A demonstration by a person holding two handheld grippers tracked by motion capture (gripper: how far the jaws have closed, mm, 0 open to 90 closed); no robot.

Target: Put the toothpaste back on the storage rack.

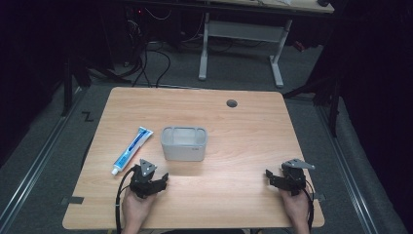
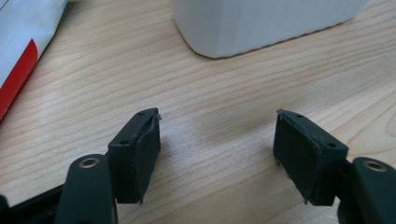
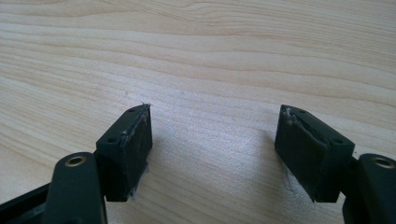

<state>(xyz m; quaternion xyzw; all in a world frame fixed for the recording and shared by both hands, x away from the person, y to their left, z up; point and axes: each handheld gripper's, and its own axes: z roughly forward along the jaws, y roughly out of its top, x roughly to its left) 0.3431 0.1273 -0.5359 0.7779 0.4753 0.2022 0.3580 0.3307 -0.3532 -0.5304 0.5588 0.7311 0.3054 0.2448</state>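
Lying just ahead-left of the released left gripper [image 1: 163, 179], the tube [image 1: 132, 149] is angled away; the right gripper [image 1: 269, 176], also released, is far.

Wooden table [image 1: 243, 122], light grain, fills centre of the high view; round cable hole [image 1: 232, 103] near its far edge, right of centre. Toothpaste tube [image 1: 132, 149] lies flat at left of centre, angled, cap toward lower left. Grey bin [image 1: 184, 143] stands at centre, just right of the tube, apart from it. Bare wood across the right half and the near strip. Table sits on grey carpet [image 1: 44, 195]; tape marks at the near corners.
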